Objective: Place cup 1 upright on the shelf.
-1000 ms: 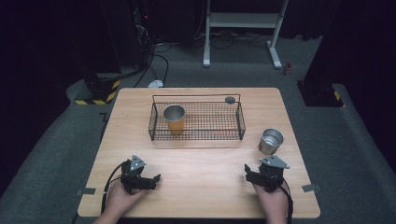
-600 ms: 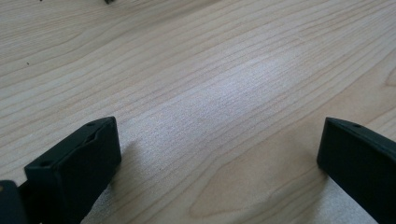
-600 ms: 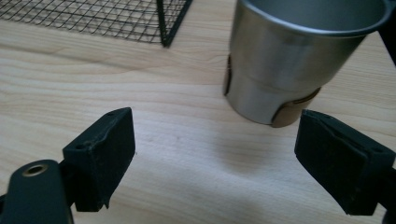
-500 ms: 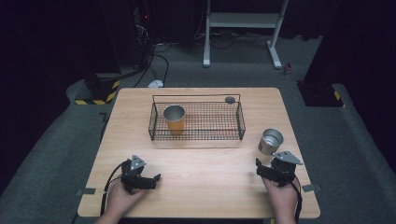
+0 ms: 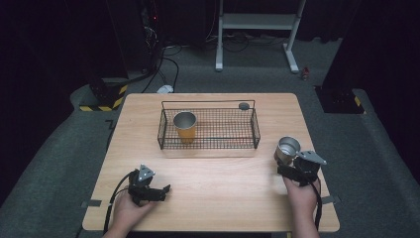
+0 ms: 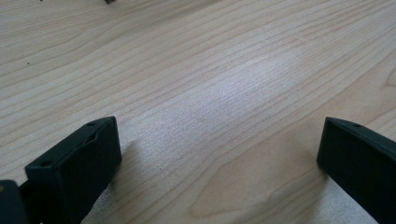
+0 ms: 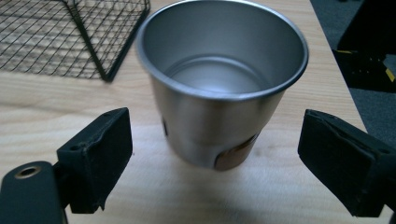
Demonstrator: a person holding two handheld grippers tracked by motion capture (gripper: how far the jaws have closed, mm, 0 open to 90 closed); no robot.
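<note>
The right hand-held gripper [image 7: 215, 158] has its jaws spread wide, one on each side of the steel cup [image 7: 222, 79], neither touching it yet. The cup stands upright near the right edge of the worktop [image 5: 218, 193], just outside the front right corner of the wire basket [image 5: 255, 130]. To take it well, I would judge that the jaws should go a little farther forward so the pads meet the wall around its middle, level and square. The cup tapers toward its base, so a low grip might slip or tip it. Close gently; thin steel is smooth, and a pinch off to one side could spin the cup.

The left hand-held gripper [image 5: 161, 191] lies near the front left corner of the worktop, jaws apart with nothing between them but bare wood.

The steel cup looks empty: its clean bottom shows in the right gripper view. Inside the basket, toward its left end, an orange cup [image 5: 185, 126] stands upright; its inside looks empty too, though the bottom is hard to make out. A small dark round object [image 5: 243, 105] sits at the basket's far right corner.
</note>
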